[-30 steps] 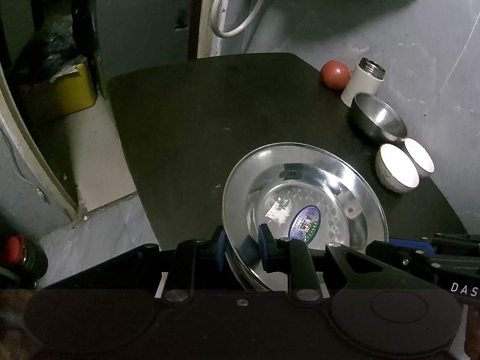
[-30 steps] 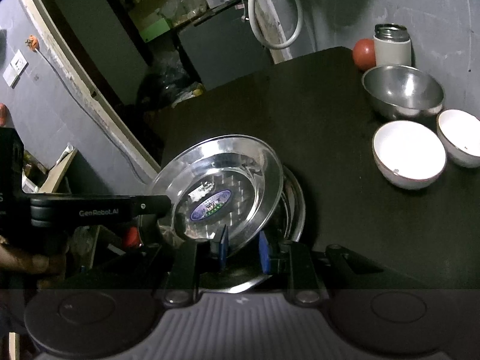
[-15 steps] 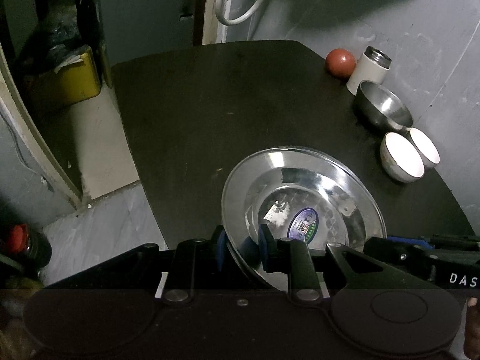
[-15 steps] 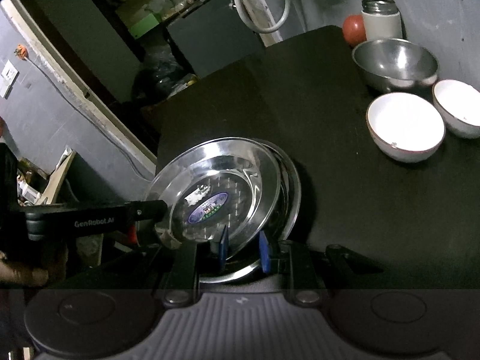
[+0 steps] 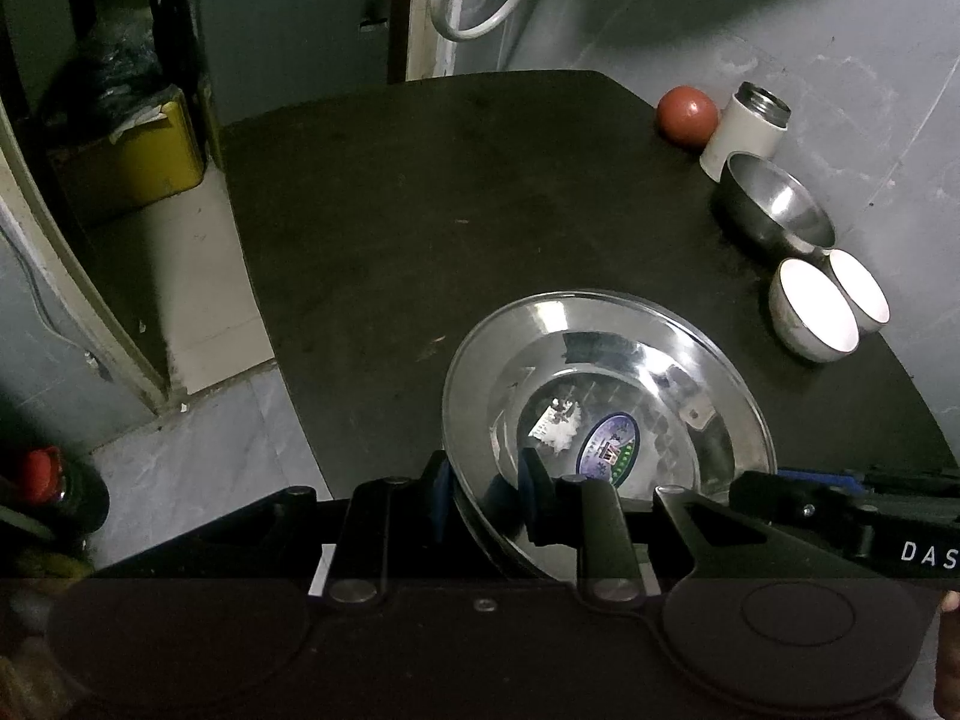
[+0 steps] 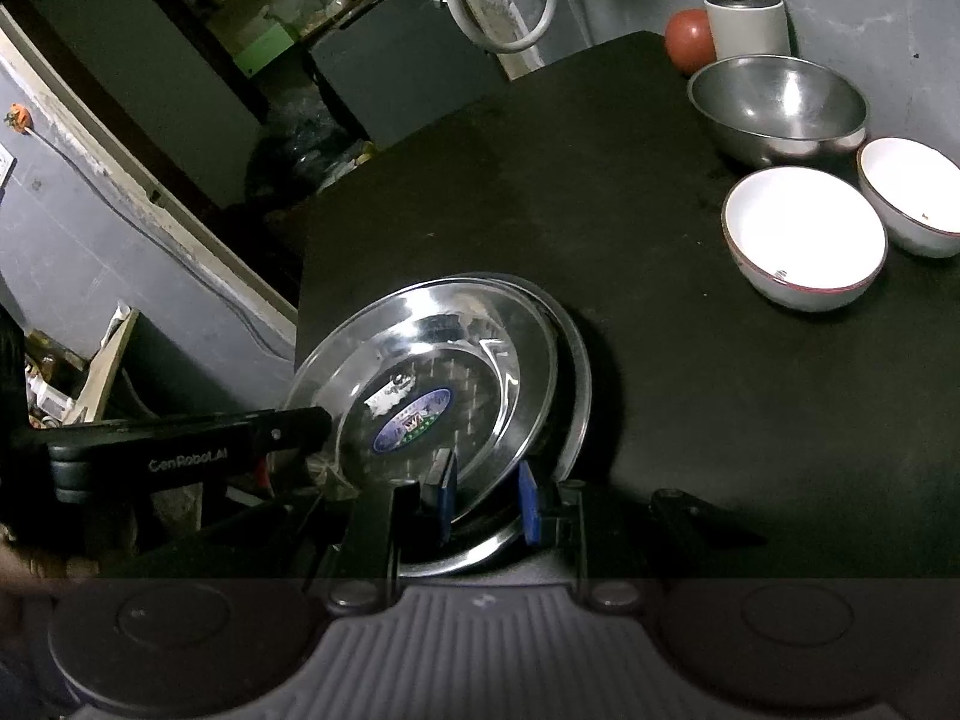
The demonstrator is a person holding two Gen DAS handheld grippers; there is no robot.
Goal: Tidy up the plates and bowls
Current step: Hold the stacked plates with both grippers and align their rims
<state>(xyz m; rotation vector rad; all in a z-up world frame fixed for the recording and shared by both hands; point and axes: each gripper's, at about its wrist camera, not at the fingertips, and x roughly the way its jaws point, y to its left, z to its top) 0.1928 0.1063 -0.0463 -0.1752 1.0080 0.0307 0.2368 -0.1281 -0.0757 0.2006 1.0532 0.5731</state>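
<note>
- Currently my left gripper (image 5: 485, 495) is clamped on the near rim of the top plate (image 5: 606, 414); one blue pad sits under the rim, the other inside the dish.
- Top plate is steel, has an oval sticker in its middle, and is tilted, its left side raised off the lower plate (image 6: 575, 384).
- Lower plate lies flat on the table (image 6: 600, 228); only its right and near edge shows past the top plate in the right wrist view.
- My right gripper (image 6: 485, 501) has its fingers spread, one either side of the stacked rims at the near edge. The left pad is close to the top plate's rim; contact I cannot tell. The right pad stands apart from the lower plate's edge.
- Left gripper's body (image 6: 180, 450) shows to the left of the plates in the right wrist view.
- Beyond and right of the plates, well apart: two white bowls (image 6: 804, 237) (image 6: 912, 195) side by side, just beside each other.
- Steel bowl (image 6: 777, 105) sits just behind the white bowls.
- Flask (image 6: 747, 18), white with steel top, stands upright behind the steel bowl; a red ball (image 6: 689, 36) sits just left of it, at the table's far corner by the wall.
</note>
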